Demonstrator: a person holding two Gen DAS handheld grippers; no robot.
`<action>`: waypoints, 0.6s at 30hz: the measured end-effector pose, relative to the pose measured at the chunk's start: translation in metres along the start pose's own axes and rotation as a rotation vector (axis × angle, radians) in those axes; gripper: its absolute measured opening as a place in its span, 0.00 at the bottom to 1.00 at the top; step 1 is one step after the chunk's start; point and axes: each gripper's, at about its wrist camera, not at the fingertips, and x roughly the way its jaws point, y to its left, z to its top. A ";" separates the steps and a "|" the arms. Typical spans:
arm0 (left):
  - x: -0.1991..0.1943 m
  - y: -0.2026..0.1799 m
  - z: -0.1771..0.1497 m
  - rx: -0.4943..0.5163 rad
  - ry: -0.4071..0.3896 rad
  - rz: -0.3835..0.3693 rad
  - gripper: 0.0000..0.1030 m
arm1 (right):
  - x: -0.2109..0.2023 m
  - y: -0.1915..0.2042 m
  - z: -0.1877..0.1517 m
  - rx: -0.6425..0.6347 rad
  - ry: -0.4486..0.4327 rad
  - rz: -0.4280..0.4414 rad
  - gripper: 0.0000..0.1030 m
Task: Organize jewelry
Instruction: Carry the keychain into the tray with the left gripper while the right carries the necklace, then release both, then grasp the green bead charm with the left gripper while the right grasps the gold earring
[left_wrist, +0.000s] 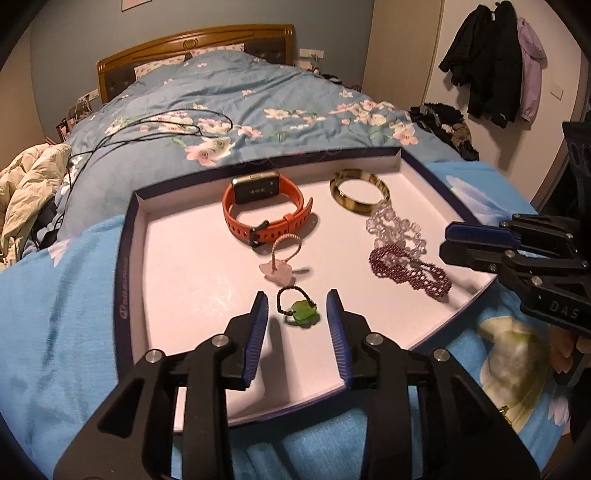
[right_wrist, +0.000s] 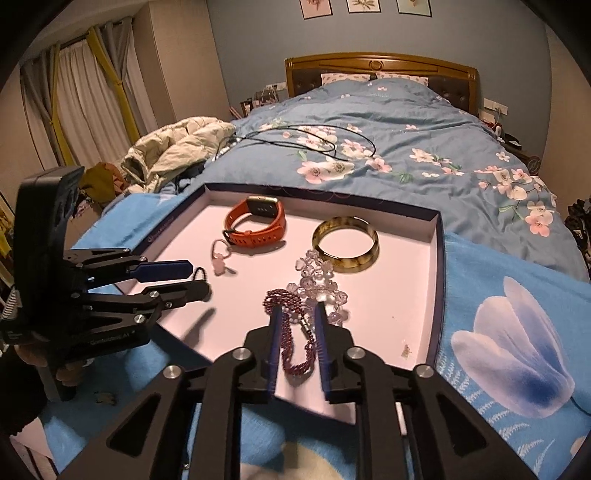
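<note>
A: Tray as landmark. Near edge?
B: Left gripper, jaws part-open, green charm ring lying loose between them. Right gripper narrowly parted around the purple bead bracelet; contact unclear.
A: Farther in?
B: Pink charm ring mid-tray, clear bead strand beside it. Orange watch and amber bangle by far wall.

A wooden headboard backs the floral-quilted bed; curtains hang left, coats right.
</note>
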 end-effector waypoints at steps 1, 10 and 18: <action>-0.006 0.001 0.001 -0.002 -0.015 0.007 0.35 | -0.004 0.001 -0.001 0.001 -0.007 0.001 0.20; -0.066 -0.004 -0.017 0.042 -0.127 0.025 0.40 | -0.041 0.017 -0.023 -0.026 -0.042 0.045 0.30; -0.098 -0.008 -0.062 0.063 -0.115 0.000 0.41 | -0.062 0.027 -0.050 -0.028 -0.037 0.050 0.31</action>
